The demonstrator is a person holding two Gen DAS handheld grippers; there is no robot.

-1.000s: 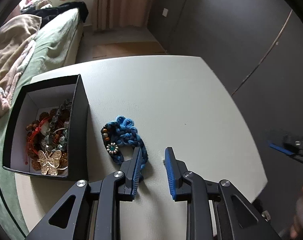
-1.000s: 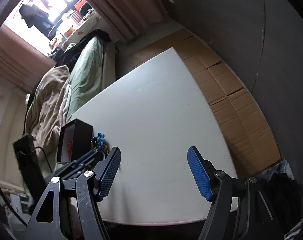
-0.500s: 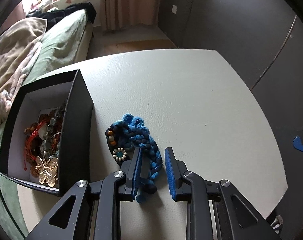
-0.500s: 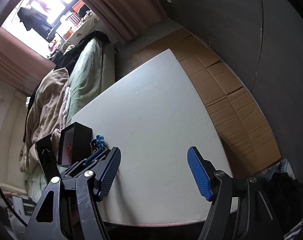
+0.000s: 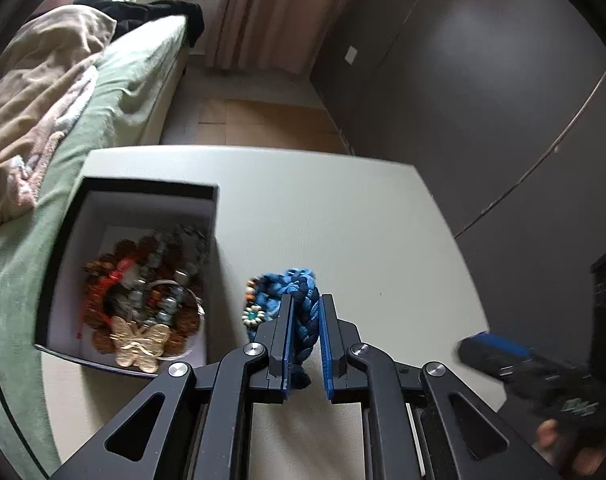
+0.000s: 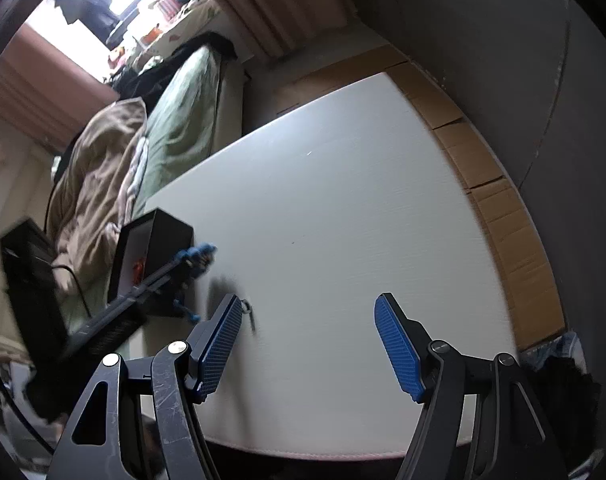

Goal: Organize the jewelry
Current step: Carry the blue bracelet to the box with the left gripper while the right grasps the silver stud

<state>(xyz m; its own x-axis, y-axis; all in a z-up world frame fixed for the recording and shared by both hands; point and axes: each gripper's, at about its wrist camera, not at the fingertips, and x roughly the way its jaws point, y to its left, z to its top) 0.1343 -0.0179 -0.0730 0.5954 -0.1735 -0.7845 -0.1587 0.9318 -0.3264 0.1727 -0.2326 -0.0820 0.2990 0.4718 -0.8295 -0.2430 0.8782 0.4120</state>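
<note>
On the left sits the black box [image 5: 53, 264] of beads, and just right of it the left gripper [image 5: 305, 332] pinches the blue braided bracelet [image 5: 299, 308] above the table [image 5: 343, 220], likely next carrying it leftward over the box, while the right gripper [image 6: 307, 344] hangs wide open, empty

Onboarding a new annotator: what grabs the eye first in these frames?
The blue braided bracelet pinched in the left gripper, its jaws shut on the braid just right of the black box. Inside that box, a gold butterfly piece tops a tangle of beads. The right gripper hangs open over bare white table.
</note>
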